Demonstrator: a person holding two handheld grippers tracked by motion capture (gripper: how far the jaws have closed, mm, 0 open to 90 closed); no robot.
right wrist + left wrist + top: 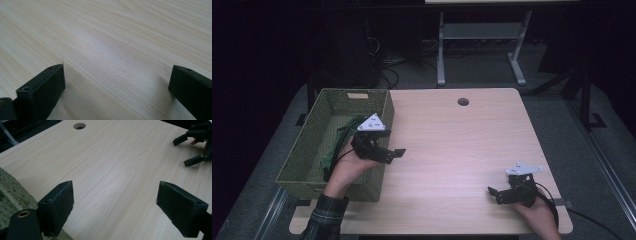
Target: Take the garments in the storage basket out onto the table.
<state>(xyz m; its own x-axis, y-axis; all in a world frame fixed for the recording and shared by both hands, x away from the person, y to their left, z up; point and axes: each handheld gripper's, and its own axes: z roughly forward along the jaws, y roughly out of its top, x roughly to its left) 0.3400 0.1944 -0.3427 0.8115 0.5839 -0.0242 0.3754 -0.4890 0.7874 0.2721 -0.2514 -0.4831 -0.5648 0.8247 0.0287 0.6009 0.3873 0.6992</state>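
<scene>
Grippers counting two: right gripper [493, 194] sitting nearest, at the near right part of the table [452, 150], left gripper [398, 154] hovering farther in, just beside the right wall of the basket [302, 150], over the table edge of it. Counting one basket, woven and green, standing at the left side of the table, with one dark green cloth [332, 155] lying inside. Counting one round hole [463, 102] at the far middle of the table.

Seeing from the high view the whole basket with the cloth; getting from the left gripper view [115, 207] merely a corner of the basket wall [10, 192] at lower left, plus the hole [79, 126] far off and the right gripper [190, 150] at upper right. Looking in the right gripper view [117, 90] at bare wood grain between the jaws.

Standing wide apart, both pairs of jaws, gripping nothing and touching nothing; hanging over bare wood.
</scene>
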